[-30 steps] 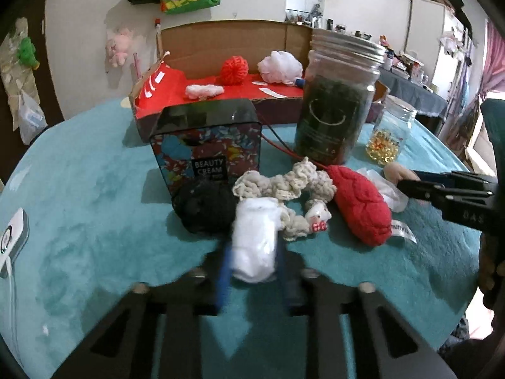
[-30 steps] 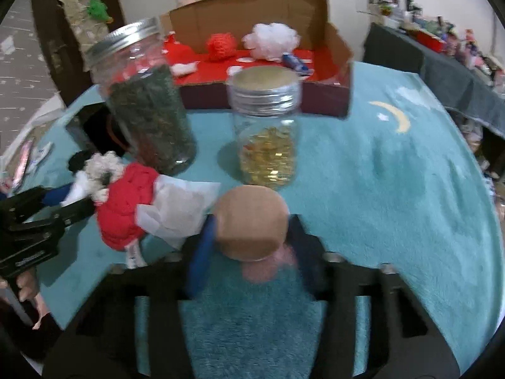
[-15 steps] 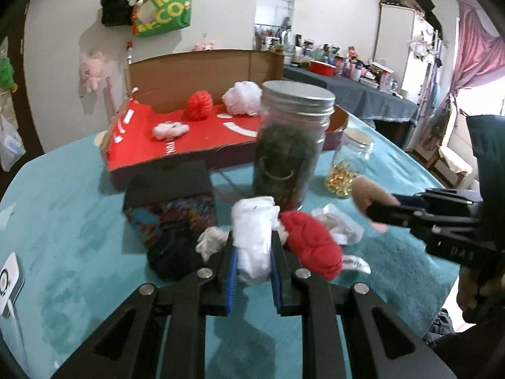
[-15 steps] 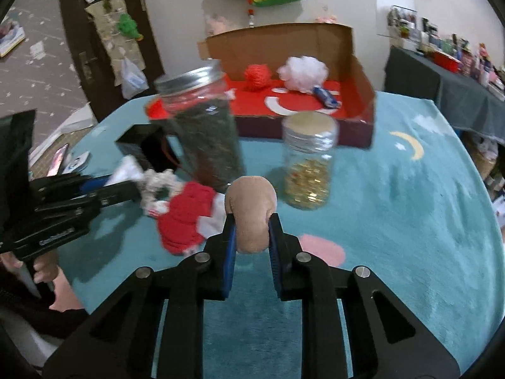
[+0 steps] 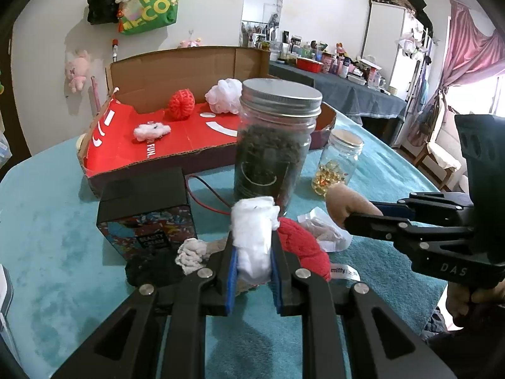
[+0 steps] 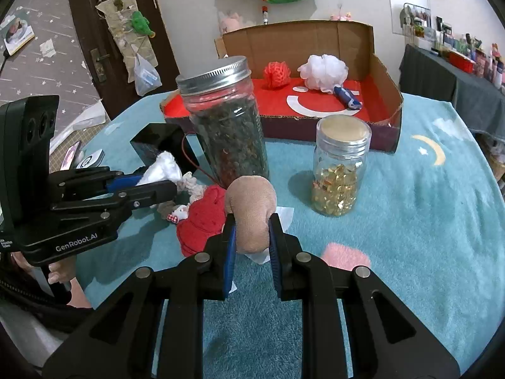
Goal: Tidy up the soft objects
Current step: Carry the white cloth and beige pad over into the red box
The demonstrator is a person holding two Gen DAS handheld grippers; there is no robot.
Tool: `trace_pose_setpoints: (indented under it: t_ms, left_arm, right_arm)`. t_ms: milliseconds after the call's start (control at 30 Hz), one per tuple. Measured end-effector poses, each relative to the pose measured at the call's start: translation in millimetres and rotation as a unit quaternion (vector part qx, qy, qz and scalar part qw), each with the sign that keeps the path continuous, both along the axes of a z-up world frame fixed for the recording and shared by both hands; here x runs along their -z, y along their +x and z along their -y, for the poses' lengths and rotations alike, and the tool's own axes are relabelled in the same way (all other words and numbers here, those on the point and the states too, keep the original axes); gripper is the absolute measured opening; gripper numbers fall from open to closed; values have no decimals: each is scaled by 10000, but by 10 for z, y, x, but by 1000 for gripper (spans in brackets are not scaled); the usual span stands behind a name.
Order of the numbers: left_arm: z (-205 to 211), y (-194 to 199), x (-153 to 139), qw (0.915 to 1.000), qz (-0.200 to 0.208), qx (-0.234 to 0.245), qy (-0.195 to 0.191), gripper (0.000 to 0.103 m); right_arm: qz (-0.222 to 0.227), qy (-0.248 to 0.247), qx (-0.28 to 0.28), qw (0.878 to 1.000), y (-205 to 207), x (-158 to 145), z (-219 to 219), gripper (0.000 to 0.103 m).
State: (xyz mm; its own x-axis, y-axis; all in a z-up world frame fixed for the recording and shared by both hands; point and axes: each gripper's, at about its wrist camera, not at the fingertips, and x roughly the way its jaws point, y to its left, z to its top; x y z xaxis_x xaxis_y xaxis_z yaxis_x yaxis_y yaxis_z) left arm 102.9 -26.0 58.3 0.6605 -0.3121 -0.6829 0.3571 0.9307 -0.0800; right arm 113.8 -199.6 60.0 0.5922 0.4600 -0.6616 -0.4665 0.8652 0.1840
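Between the jaws of the left tool (image 5: 251, 263) sits a white fluffy bundle (image 5: 254, 237), clamped by the blue pads and lifted clear of the teal tabletop (image 5: 63, 221). The right tool (image 6: 251, 243) is likewise pressed shut on a tan plush piece (image 6: 252, 208), held above the cloth. Both soft things are in hand, so the step now is judged to be the carry to the cardboard box (image 5: 176, 69), which lies at about twelve o'clock from each tool.

In the box a red knitted ball (image 5: 180, 103), a white mesh puff (image 5: 224, 94) and a small white tuft (image 5: 151, 131) already rest on the red floor. Standing in the way are the tall jar of dark leaves (image 5: 274, 145) and the small jar of gold capsules (image 6: 341, 177) (glass, and easy to tip). To do this well, raise both tools above the jar lids first, pass the left one at eleven o'clock of the tall jar, over the black printed box (image 5: 145, 205), and the right one at one o'clock of the small jar, keeping the two apart. Release only once each piece is over bare red floor. A red knitted piece (image 5: 300, 246), a black one and a cream crochet one remain on the tabletop.
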Motion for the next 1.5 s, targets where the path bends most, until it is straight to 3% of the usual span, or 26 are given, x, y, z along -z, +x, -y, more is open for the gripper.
trace_pose_setpoints:
  t_ms: [333,767,1033,1500]
  left_arm:
    - [-138,-49,-43,9999,70,-143,23,19]
    - [-730,-95,-158,9980,28,-619,-92,19]
    - [-1043,63,-96,9954,-85,-936,208,19]
    - [-1206,481,8,9962,-299,-550,600,19]
  right_arm:
    - [-9,-41,83,10000,-11,0,81,18]
    - [-128,-141,494,9986,38,9,429,18]
    - [-182,-245,709,9970,152,41,594,18]
    - [-196,-705,743,9945,528,67,804,18]
